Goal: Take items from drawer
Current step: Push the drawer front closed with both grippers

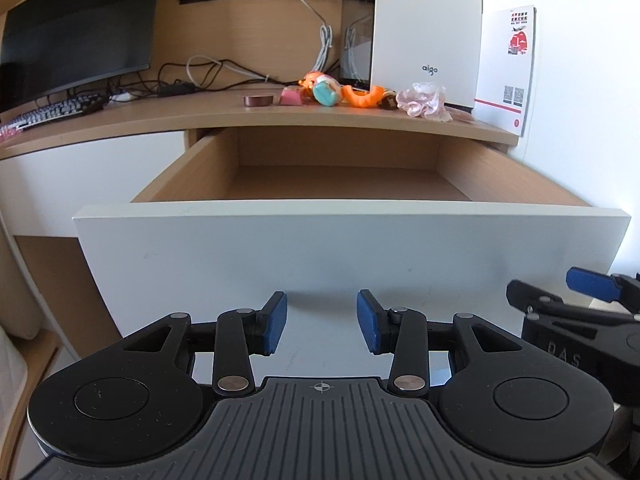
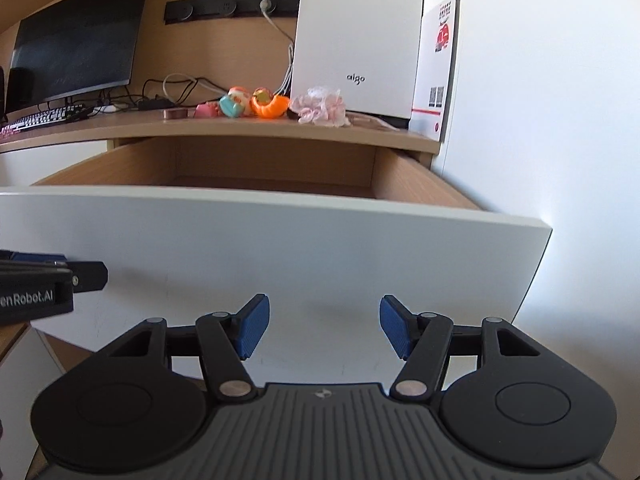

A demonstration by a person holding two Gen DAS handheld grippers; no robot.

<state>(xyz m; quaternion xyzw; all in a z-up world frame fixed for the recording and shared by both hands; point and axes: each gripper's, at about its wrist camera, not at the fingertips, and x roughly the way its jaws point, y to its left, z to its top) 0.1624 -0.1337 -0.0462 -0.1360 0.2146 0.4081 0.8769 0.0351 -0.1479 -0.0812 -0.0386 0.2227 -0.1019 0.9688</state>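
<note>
Both grippers, left [image 1: 322, 322] & right [image 2: 324, 326], part-open, empty, ribbed blue pads, facing smooth white drawer [image 1: 352, 248].

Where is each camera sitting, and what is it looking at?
Left wrist: rides on the left gripper, looking along its open fingers at the white front of the open drawer; the right gripper peeks in at the right edge.
Right wrist: rides on the right gripper, facing the same drawer front; the left gripper shows at the left edge.
Both see: the drawer, the toys on the desk, and the white box.
</note>
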